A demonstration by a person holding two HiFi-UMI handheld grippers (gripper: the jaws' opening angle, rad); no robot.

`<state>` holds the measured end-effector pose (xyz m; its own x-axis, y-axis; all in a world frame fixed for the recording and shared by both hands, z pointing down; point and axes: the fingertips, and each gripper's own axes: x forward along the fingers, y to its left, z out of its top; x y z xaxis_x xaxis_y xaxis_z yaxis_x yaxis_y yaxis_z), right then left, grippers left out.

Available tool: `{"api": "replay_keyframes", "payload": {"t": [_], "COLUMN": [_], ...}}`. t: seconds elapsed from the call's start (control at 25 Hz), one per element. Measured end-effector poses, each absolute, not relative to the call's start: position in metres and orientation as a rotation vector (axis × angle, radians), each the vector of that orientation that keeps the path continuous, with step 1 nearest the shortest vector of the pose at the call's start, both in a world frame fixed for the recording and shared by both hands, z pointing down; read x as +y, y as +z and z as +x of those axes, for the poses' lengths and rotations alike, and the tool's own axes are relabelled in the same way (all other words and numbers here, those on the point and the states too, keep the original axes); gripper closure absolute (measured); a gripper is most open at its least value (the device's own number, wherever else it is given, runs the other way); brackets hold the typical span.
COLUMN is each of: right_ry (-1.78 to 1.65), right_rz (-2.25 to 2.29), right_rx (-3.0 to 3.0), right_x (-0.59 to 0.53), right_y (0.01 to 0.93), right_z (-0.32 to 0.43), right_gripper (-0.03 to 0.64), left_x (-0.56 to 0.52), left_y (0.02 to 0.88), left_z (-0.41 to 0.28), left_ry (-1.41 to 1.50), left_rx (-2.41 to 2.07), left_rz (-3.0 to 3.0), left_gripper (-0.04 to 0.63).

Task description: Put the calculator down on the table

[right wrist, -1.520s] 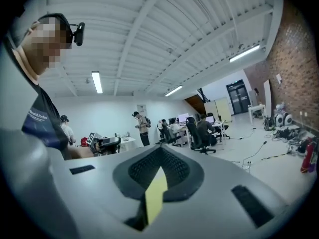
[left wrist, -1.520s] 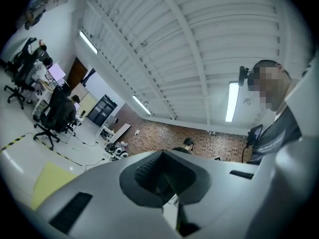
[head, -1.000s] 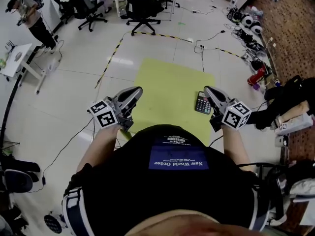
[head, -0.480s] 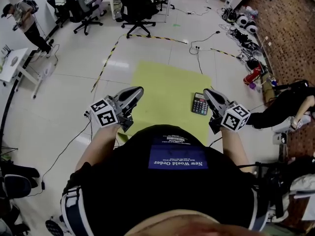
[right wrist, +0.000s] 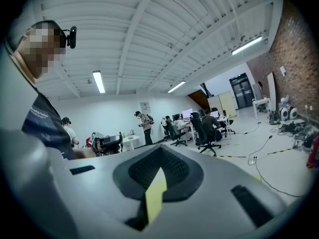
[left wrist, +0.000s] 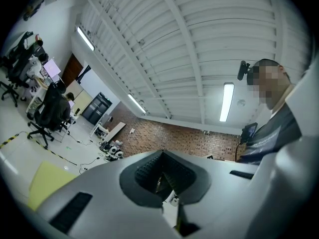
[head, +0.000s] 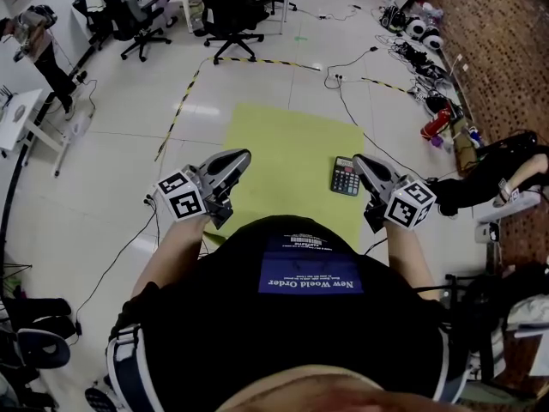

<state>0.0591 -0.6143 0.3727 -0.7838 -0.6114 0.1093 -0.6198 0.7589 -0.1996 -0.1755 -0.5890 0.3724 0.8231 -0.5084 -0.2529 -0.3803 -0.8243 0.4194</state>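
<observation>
A dark calculator [head: 346, 176] lies flat near the right edge of the yellow-green table top [head: 283, 157] in the head view. My right gripper [head: 360, 160] hovers just right of the calculator, jaws together and holding nothing. My left gripper [head: 240, 157] is over the table top's left edge, also shut and empty. In the left gripper view, the left gripper [left wrist: 162, 156] points slightly up toward the ceiling and a brick wall. The right gripper [right wrist: 159, 156] looks level across the office, and only a thin yellow sliver shows through its closed jaws. The calculator appears in neither gripper view.
Black office chairs [head: 227, 7] and desks stand at the back. Striped floor tape [head: 257, 60] and cables [head: 343, 84] run beyond the table. A white desk [head: 17, 114] is at the left. A seated person [head: 506, 174] and floor clutter [head: 436, 123] line the brick wall at right.
The head view has tilted a little, so the floor and table top sit slightly differently in the picture. Both grippers and the calculator keep their places relative to each other.
</observation>
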Motion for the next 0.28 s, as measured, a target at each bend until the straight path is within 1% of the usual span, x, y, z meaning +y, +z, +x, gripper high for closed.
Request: {"api": "replay_keyframes", "payload": {"t": [0.28], "right_ry": [0.335], "right_rz": [0.999], "right_rx": [-2.911], "right_x": [-0.6213], "right_y": [0.3738], "right_z": [0.0627], "right_gripper": [0.632], "left_x": [-0.5958], "left_y": [0.3720], "left_z": [-0.1675], "left_ry": [-0.498], "left_rx": [-0.663], "left_rz": [2.652], "left_gripper": [0.588]}}
